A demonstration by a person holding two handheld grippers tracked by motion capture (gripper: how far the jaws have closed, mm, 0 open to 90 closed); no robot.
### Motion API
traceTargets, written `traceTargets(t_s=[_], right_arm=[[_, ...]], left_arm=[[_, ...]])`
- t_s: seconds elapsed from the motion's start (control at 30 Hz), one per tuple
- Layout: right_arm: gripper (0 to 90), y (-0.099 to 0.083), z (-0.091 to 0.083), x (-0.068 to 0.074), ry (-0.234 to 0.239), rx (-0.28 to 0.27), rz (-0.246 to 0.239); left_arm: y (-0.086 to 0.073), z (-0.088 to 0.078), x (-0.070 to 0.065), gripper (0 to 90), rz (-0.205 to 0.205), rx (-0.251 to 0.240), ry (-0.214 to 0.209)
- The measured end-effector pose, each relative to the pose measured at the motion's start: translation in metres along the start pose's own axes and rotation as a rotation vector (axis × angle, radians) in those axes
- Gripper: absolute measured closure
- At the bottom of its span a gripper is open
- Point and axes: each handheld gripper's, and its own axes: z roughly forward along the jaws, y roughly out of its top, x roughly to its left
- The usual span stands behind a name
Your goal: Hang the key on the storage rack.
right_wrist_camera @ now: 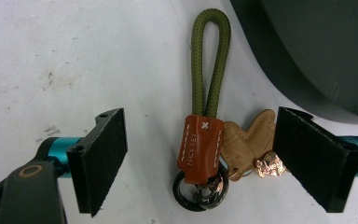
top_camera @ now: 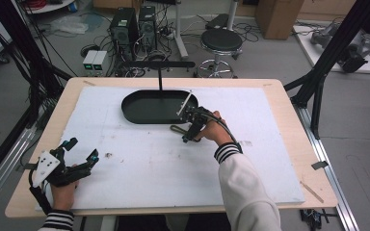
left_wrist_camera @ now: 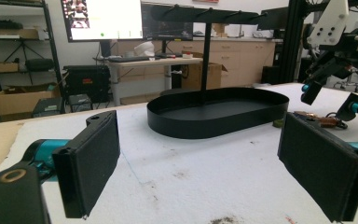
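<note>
- The keychain [right_wrist_camera: 204, 140] is lying flat on the white counter [top_camera: 139, 163], centre of the right gripper view, just beside the black oval tray [top_camera: 154, 107].
- The right gripper [right_wrist_camera: 200, 158] is straddling it, fingers [right_wrist_camera: 103, 154] spread, touching nothing.
- It is looking light and floppy: soft olive cord loop [right_wrist_camera: 210, 60], stiff leather tab [right_wrist_camera: 199, 147], loose metal rings [right_wrist_camera: 200, 189]. The tab is probably the surest hold.
- The left gripper [top_camera: 79, 151] is sitting released at lower left.

Wooden table [top_camera: 289, 120], 1 white foam sheet [top_camera: 139, 163] covering most of its top. On the sheet: 1 black oval tray [top_camera: 147, 113]; 1 keychain [right_wrist_camera: 205, 140] just beside it.
</note>
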Motion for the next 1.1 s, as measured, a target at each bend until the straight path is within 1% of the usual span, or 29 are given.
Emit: traceTargets(t_s=[0.07,0.13,0.17,0.37,0.5,0.77,0.87,0.93,1.0,1.1], right_arm=[[20.6,-0.0005,0.0018,-0.0007,0.007,0.013,0.008],[24.3,-0.0008,0.003,-0.002,0.002,0.023,0.001],[27.3,-0.0013,0.0032,-0.0025,0.009,0.027,0.006],[39.7,-0.0017,0.0018,-0.0034,0.022,0.038,0.014],[45.9,-0.0009,0.003,-0.0026,0.031,0.057,0.007],[52.2,0.0002,0.0077,-0.0014,0.038,0.089,0.006],[55.1,0.0008,0.0082,-0.0011,0.026,0.093,0.001],[58.8,0.0008,0.0079,-0.0009,0.02,0.098,0.01],[61.9,0.0007,0.0074,-0.0014,0.013,0.102,0.003],[62.4,0.0009,0.0084,-0.0006,0.006,0.111,-0.001]], left_arm=[[0.0,0.0,-0.0001,13.3,0.0,0.0,0.001],[0.0,-0.0001,0.0001,13.3,0.002,0.001,-0.001],[0.0,0.0,-0.0001,13.3,0.0,-0.001,0.001],[0.0,0.0,0.0001,13.3,0.001,0.001,0.0],[0.0,0.0,0.0001,13.3,0.001,0.0,0.0],[0.0,0.0,0.0002,13.3,0.0,0.001,0.0],[0.0,0.0,0.0002,13.3,-0.001,0.0,0.0],[0.0,0.0,0.0002,13.3,0.0,0.0,0.0],[0.0,0.0,0.0003,13.3,-0.001,0.001,0.0],[0.0,-0.0001,0.0003,13.3,0.0,0.001,0.0]])
